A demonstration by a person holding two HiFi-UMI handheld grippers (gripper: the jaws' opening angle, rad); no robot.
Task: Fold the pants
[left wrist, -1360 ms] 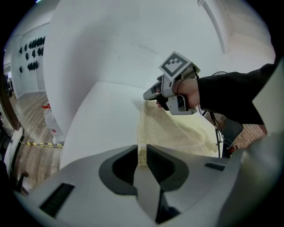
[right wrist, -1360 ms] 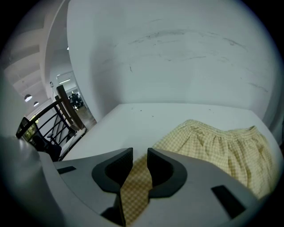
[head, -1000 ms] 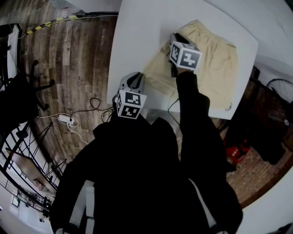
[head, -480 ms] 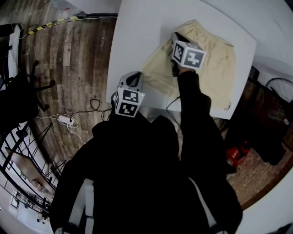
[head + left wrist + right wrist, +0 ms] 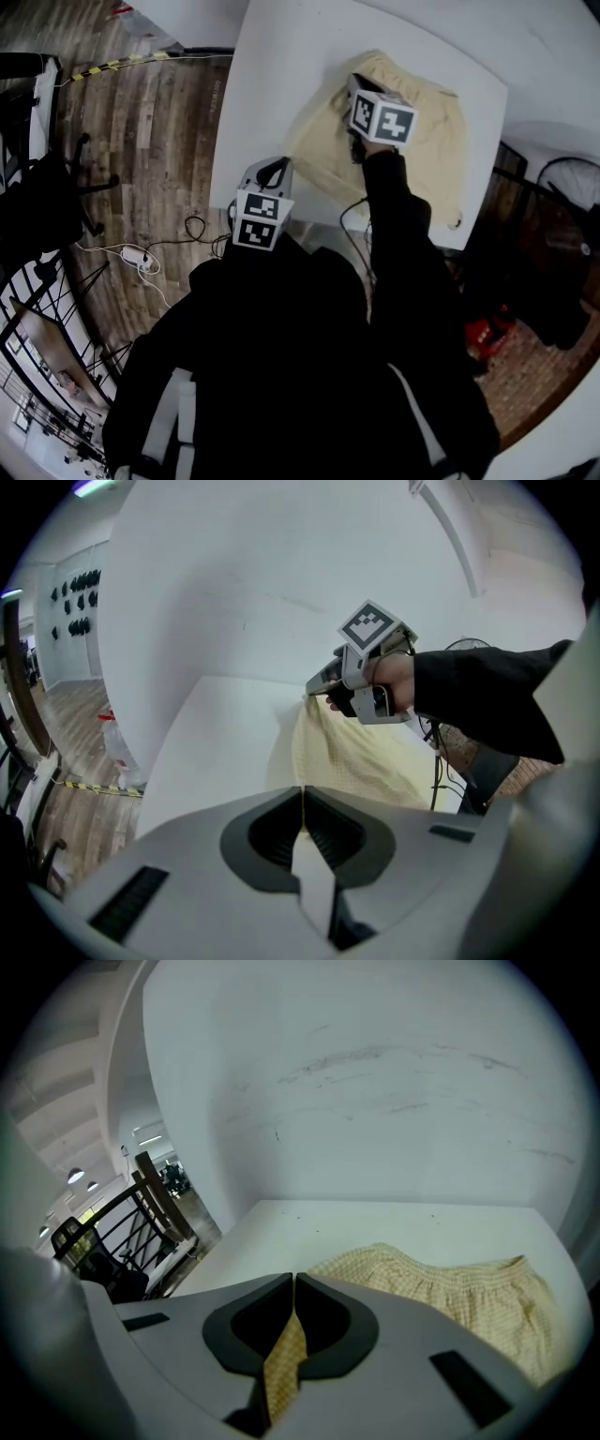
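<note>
Right gripper [image 5: 293, 1283]: jaws closed on a strip of the yellow checked cloth, which runs down through the slot between them. I have the pants by an edge here.
Left gripper [image 5: 302, 794]: jaws together, held low at the near edge of the table [image 5: 281, 75]. A thin yellow sliver shows in the seam. I can't tell whether that is pinched cloth or just the pants seen beyond, so I treat this side as probably empty.
Pants [image 5: 427, 141]: lying on the white table toward its right end, waistband on the far side, with the near-left part lifted under my right gripper.
What changed: over the last second the cloth under the right gripper has come up off the table. The pants' outline looks drawn in on the left, with a darker fold along that side. My head camera also shifted, so part of that may be only the view.
Left side, change: it has barely moved and stays by the table edge.
Meaning for the fold: I judge the first fold has begun, with one side picked up and ready to carry across. It is not laid yet.
Risk: a one-point lift may drag the cloth askew.
</note>
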